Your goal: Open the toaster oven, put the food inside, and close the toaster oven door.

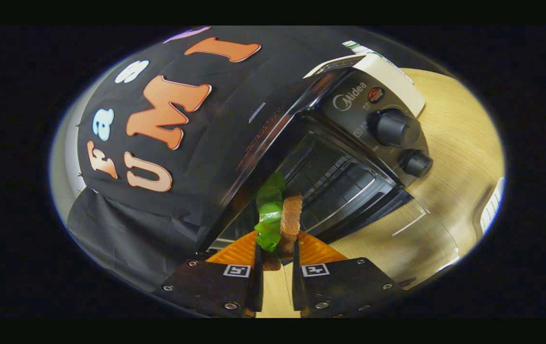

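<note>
My gripper is shut on the food, a slice of brown bread with a green lettuce leaf against it, held upright between both fingers. The view is tilted. Just beyond the fingers stands the black toaster oven with its door swung fully open; the glossy glass mirrors the booth cloth. The food hovers over the open door, close to the mouth of the dark cavity, where a wire rack shows.
Two black knobs sit on the oven's control panel beside the cavity. The oven rests on a light wooden table. Black cloth hangs behind and beside the oven. A white object lies at the table's far side.
</note>
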A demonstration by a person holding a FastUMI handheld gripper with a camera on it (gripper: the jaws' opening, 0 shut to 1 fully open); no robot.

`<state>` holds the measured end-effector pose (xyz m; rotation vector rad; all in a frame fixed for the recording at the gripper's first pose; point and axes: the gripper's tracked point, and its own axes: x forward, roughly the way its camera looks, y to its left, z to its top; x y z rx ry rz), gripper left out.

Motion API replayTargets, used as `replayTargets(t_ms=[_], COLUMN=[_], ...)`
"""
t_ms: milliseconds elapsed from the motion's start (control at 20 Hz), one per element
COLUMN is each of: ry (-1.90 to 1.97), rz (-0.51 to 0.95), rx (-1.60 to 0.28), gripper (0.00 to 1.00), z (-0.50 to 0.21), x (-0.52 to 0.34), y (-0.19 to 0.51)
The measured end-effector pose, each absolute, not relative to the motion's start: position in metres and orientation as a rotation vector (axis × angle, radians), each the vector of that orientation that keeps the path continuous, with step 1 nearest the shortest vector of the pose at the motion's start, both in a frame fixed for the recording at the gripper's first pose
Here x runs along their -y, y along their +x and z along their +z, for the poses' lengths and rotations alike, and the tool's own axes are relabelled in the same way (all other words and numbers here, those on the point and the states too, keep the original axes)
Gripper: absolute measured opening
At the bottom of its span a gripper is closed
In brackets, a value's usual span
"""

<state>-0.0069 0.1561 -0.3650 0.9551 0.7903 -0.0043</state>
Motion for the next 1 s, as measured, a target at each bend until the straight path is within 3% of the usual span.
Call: replayTargets(t_ms=[850, 1000], ry=[0.714, 0.724], rz=[-0.137, -0.152], rx=[-0.637, -0.659], gripper=[0.25, 0.29], z=[-0.399, -0.405], x=[-0.155, -0.154], y=[0.046, 0.050])
